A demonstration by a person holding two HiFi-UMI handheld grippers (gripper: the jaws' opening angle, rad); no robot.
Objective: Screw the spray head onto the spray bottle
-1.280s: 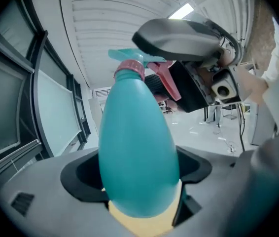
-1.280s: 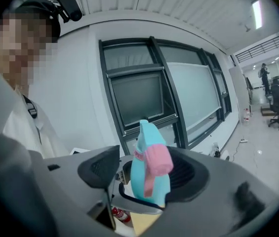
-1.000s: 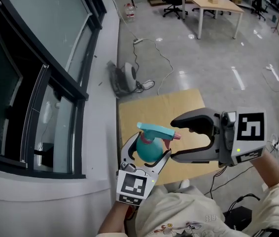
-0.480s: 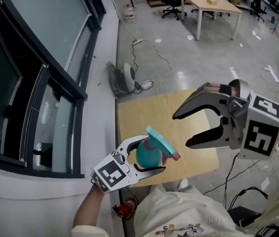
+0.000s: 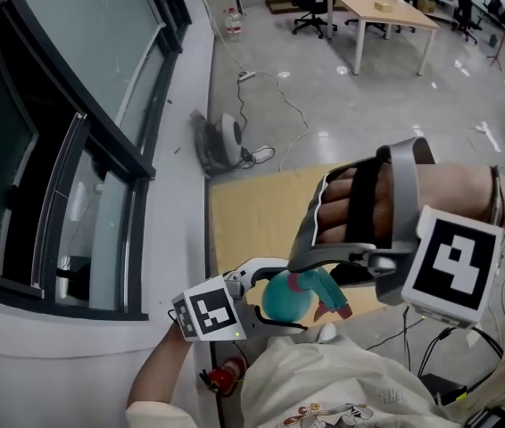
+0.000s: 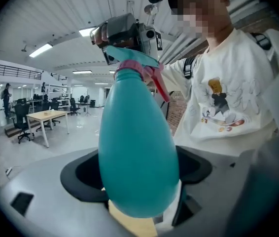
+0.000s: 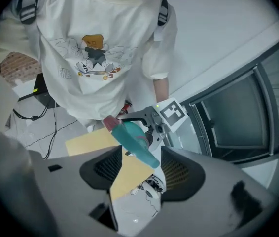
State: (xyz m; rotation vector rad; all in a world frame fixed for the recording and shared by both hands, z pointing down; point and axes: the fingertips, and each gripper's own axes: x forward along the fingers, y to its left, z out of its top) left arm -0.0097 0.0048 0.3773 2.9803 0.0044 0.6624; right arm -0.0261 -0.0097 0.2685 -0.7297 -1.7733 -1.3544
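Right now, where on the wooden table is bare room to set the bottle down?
The wooden table's far half, between the window ledge and the right gripper, lies bare. The near edge is crowded: the left gripper holds the spray bottle there, and the right gripper hangs over its head, jaws just closing slightly, apart, gripping nothing.

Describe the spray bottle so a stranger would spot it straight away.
Find the pale wooden table beside the windows. Over its near edge in the head view, the left gripper clamps a teal, egg-shaped spray bottle. It is the only teal thing there, topped by a spray head with a pink trigger.
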